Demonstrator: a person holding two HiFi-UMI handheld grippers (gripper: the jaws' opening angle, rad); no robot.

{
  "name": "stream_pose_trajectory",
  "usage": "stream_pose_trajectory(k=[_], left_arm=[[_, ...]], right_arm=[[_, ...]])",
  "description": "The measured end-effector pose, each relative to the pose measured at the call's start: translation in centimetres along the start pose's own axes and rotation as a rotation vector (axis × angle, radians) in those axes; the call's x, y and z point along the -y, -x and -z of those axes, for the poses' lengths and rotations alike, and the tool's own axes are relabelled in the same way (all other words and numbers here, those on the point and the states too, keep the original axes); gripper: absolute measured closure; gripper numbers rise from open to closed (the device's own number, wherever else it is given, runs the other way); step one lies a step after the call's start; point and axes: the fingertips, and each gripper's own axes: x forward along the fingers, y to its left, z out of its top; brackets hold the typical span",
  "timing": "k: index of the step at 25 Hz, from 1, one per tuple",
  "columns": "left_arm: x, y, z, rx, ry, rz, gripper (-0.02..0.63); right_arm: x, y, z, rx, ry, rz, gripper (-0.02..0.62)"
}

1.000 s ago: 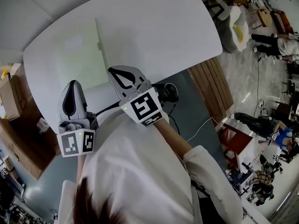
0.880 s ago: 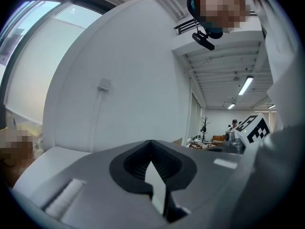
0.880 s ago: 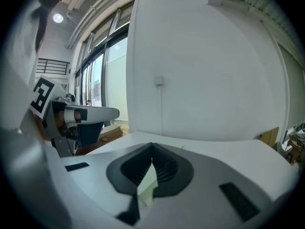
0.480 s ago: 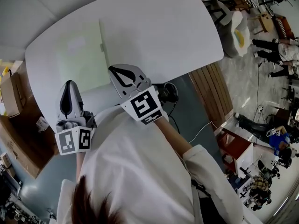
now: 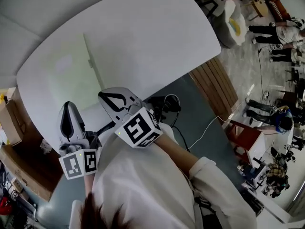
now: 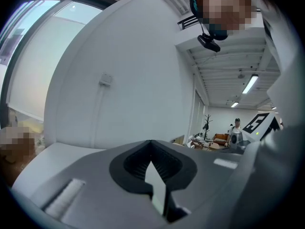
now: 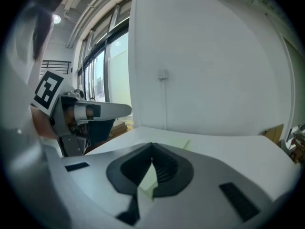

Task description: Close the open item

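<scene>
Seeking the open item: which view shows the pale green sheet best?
The head view: nearly all the pale green sheet shows, on the white table. The right gripper view shows only a corner; the left gripper view, none clearly.

left tongs: tips together, nothing between | white wall ahead | small box on it

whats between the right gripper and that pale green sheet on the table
Nothing but bare white table lies between the right gripper and the pale green sheet. The head view and the right gripper view both show it.
</scene>
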Motion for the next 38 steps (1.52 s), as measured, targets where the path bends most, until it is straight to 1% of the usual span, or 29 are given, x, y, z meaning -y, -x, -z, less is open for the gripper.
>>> stream_pose_trajectory(k=[4, 9, 15, 20, 24, 30, 38], left_arm=[[2.0, -1.8, 0.8, 0.013, -0.011, 0.036, 0.597], [3.8, -1.5, 2.1, 0.019, 0.005, 0.015, 0.597], [2.8, -1.3, 1.1, 0.04, -0.002, -0.009, 0.598], [2.4, -0.8, 1.1, 0.048, 0.006, 0.009, 0.597], [2.4, -0.9, 0.8, 0.06, 0.014, 0.001, 0.597], [1.8, -0.9, 0.5, 0.071, -0.01, -0.021, 0.597], [1.1, -0.6, 0.9, 0.067, 0.002, -0.055, 0.597]], right_arm=[[1.3, 0.4, 1.0, 0.017, 0.003, 0.014, 0.591], [2.1, 1.7, 2.4, 0.033, -0.022, 0.039, 0.591], [2.1, 0.5, 1.6, 0.031, 0.02, 0.034, 0.591], [1.4, -0.4, 1.7, 0.015, 0.059, 0.012, 0.591], [1.3, -0.3, 1.3, 0.023, 0.081, -0.004, 0.591], [1.4, -0.1, 1.2, 0.034, 0.079, -0.001, 0.591], [1.2, -0.1, 1.4, 0.038, 0.081, -0.013, 0.591]])
